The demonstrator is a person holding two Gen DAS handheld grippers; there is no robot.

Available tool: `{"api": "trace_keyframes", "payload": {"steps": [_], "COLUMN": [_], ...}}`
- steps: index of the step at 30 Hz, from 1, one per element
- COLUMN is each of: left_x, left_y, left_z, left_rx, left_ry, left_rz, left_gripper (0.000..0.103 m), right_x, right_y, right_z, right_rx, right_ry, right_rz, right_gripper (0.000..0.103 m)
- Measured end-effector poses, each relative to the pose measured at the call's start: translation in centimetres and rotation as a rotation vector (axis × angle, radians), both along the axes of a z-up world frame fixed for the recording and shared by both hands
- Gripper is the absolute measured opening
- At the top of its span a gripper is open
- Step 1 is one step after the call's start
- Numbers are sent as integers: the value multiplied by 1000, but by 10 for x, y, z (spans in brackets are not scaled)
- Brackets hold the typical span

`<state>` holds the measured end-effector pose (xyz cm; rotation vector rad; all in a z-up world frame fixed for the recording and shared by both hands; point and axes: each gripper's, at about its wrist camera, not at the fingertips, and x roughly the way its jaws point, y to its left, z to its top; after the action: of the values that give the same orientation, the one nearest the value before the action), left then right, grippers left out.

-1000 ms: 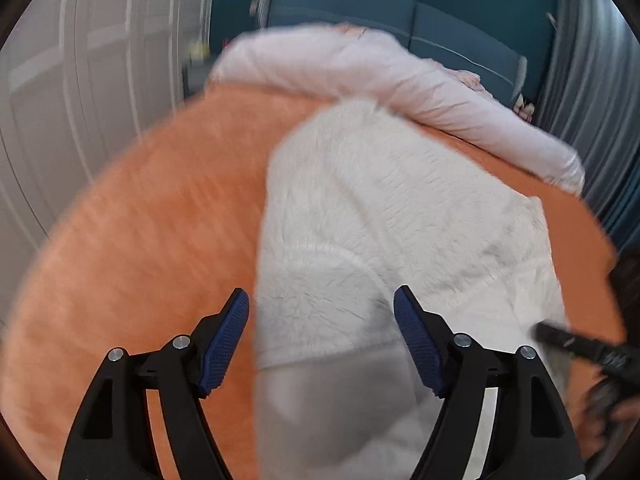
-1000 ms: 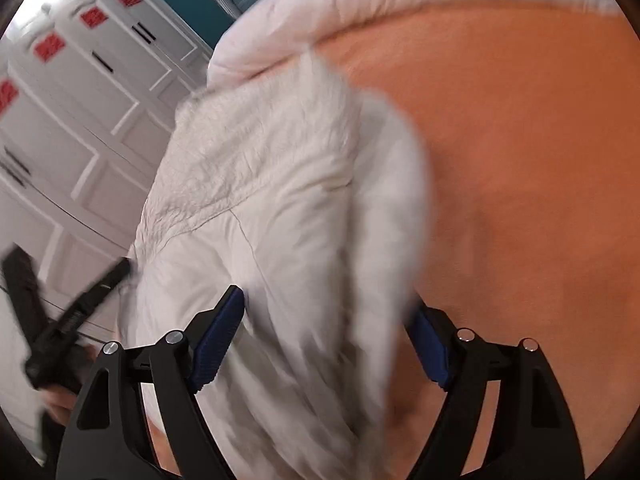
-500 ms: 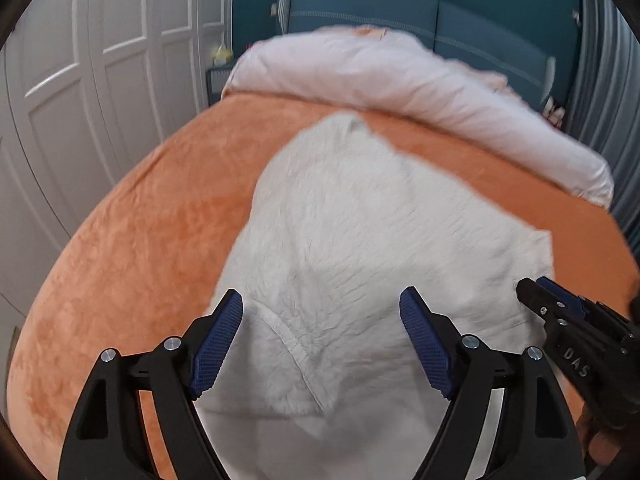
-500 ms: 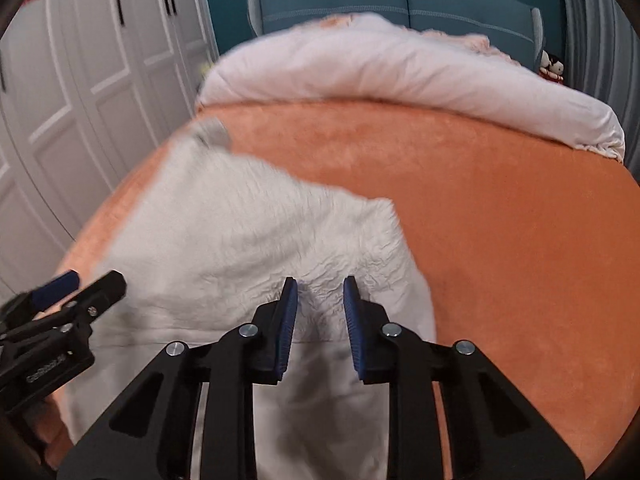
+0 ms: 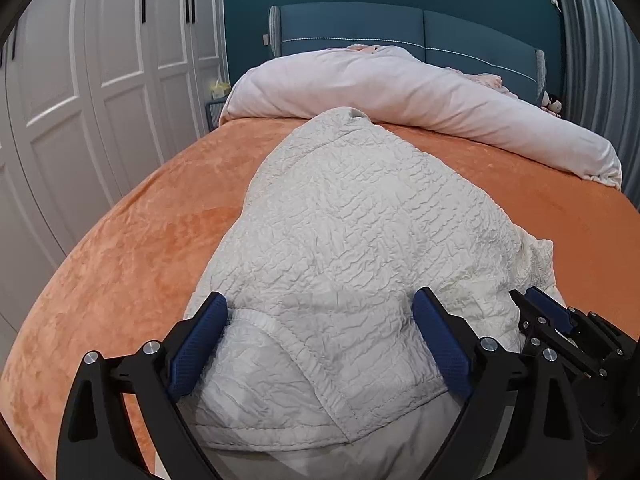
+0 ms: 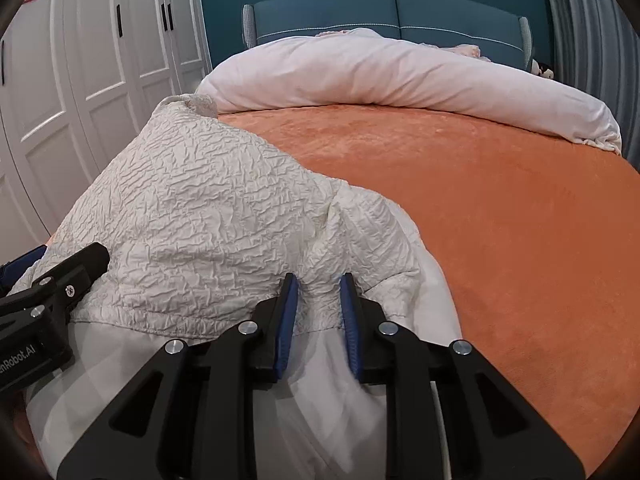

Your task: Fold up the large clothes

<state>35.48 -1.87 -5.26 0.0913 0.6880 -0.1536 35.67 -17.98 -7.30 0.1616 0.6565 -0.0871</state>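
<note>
1. A crinkled white jacket lies on the orange bedspread, its near hem folded back to show the smooth lining.
2. The left gripper straddles that hem, its jaws opening wide, blue pads either side of the cloth but not pressing it.
3. The right gripper is closing, its pads pinching a ridge of the jacket's hem between them.
4. A rolled pale pink duvet lies beyond, against the blue headboard.
</note>
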Motion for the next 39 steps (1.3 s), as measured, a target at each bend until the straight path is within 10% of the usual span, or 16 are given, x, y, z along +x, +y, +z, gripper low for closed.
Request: {"api": "trace_keyframes", "payload": {"steps": [9,14,19,26,29,39], "left_x": [-10,-55,-99,-128,-135,-202], "left_y": [6,35,44,60,58,47], "left_z": [13,36,9,-7,-11,-31], "left_rx": [18,-64,0,27,52,59], "left_ry": [33,110,214,274,290,292], "left_rz": [8,32,47,67,81,79], "left_gripper": [92,91,94,95,94,93], "right_x": [-2,-68,-109,-144,-137,-236], "right_y": [-5,-7,12,-1,8,39], "right_z": [27,65,3,31,-13,1], "right_rx": [33,115,110,143,48,-53], "right_ry": [128,144,360,278,473,284], "right_rz": [17,23,35,-30,15,9], "right_gripper": [24,30,32,33,36,61]}}
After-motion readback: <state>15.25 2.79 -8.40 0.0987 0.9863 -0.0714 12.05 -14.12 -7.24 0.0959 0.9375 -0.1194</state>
